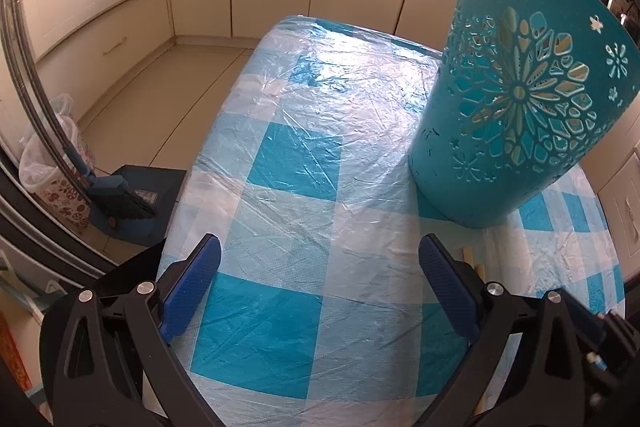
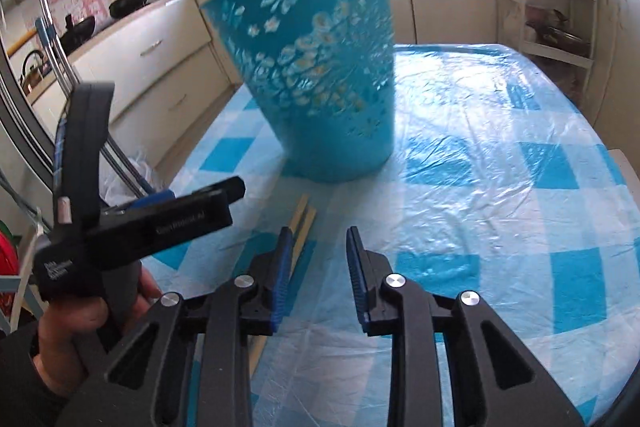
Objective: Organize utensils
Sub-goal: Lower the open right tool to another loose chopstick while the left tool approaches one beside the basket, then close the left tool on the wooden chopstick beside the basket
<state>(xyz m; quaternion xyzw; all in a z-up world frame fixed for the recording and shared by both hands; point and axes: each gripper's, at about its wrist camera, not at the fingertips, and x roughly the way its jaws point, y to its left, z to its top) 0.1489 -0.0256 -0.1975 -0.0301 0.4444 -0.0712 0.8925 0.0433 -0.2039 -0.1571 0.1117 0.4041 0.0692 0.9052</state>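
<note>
The right claw (image 2: 318,259) is open a little and holds nothing. Wooden chopsticks (image 2: 301,223) lie on the checked table (image 2: 500,187) just left of it. The blue basket (image 2: 320,83) stands farther ahead. The left claw (image 1: 320,283) is wide open and empty.

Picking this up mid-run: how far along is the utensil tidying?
Done: nothing I can confirm; the teal basket stands on the checked table, and its inside is hidden. In hand: nothing; the right gripper is open and empty just right of the wooden chopsticks, and the left gripper is wide open. Left: grasp the chopsticks, likely for the basket.
</note>
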